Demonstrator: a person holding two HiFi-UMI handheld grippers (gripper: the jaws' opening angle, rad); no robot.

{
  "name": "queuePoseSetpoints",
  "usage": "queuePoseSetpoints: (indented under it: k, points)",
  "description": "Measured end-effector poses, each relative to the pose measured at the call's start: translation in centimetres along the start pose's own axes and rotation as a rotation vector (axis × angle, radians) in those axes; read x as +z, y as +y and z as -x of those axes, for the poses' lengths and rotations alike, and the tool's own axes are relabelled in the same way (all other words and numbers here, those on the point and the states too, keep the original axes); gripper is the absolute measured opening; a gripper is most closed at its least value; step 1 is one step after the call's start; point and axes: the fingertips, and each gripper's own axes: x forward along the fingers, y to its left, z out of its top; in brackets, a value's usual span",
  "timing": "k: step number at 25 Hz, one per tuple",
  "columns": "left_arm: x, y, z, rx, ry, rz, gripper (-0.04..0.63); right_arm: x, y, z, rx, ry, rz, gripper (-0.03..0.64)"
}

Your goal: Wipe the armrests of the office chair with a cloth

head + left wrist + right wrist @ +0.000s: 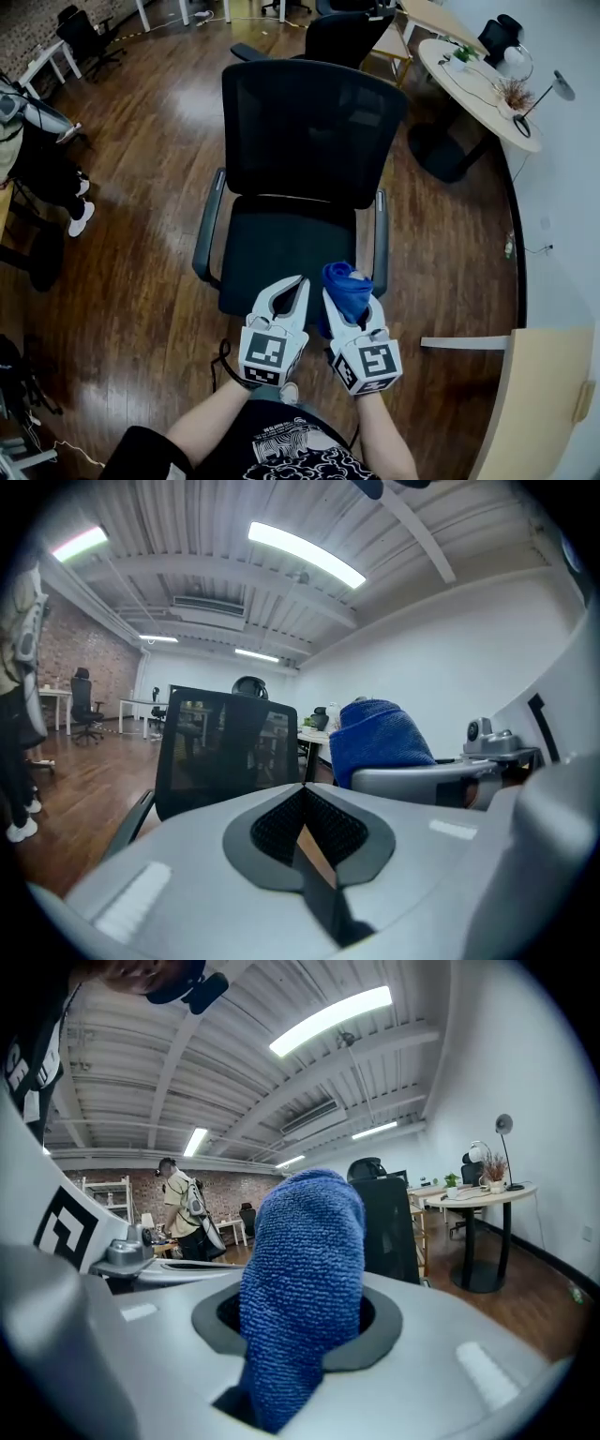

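A black office chair (309, 131) with a mesh back faces me in the head view; its grey left armrest (208, 225) and right armrest (381, 239) flank the seat. My right gripper (352, 300) hovers over the seat's front right corner, close to the right armrest, shut on a bunched blue cloth (347, 284). In the right gripper view the cloth (300, 1279) stands up between the jaws of that gripper (300, 1321). Beside it, my left gripper (292, 289) is shut and empty. The left gripper view shows the gripper's (305, 794) pads meeting, the chair back (225, 752) and the cloth (380, 738).
A round table (469, 80) with plants and a lamp stands at the back right. A second black chair (347, 33) is behind the first. A person (37, 141) stands at the left edge. A wooden desk corner (534, 394) lies at the lower right.
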Motion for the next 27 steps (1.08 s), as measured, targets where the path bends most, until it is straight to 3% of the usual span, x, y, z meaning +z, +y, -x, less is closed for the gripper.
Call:
queuePoseSetpoints:
  k: [12, 27]
  points:
    - [1.0, -5.8, 10.4, 0.033, -0.091, -0.021, 0.005, 1.3, 6.1, 9.2, 0.039, -0.085, 0.067, 0.132]
    - [1.5, -8.9, 16.0, 0.041, -0.119, -0.042, 0.005, 1.9, 8.8, 14.3, 0.026, -0.136, 0.072, 0.132]
